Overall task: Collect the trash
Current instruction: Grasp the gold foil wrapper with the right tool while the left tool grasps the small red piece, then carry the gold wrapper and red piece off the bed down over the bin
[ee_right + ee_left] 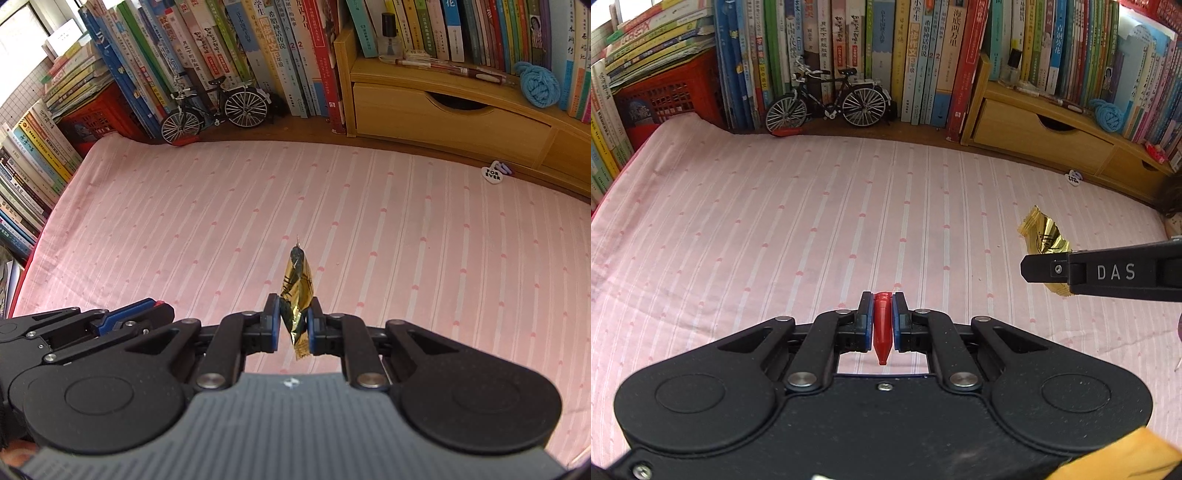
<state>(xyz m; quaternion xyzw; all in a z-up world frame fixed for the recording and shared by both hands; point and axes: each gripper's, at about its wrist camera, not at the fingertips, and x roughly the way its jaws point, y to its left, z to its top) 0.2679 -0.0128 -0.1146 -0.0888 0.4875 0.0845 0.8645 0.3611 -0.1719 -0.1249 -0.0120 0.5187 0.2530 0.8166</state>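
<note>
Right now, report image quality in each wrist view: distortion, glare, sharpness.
Left wrist view: strong fisheye bowing of the bookshelf, washed-out top corners, the red cap sharp in the left tool. Right wrist view: same bowing, window glare top left, gold wrapper crisp and glinting.

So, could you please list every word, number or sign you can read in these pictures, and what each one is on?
"DAS": on the right gripper's black finger, seen from the left wrist.
"FOR EVER": on the white heart-shaped tag lying on the pink striped cloth.
"2": on two neighbouring book spines.
The other book spines carry Chinese titles, too small and distorted to quote reliably.
</note>
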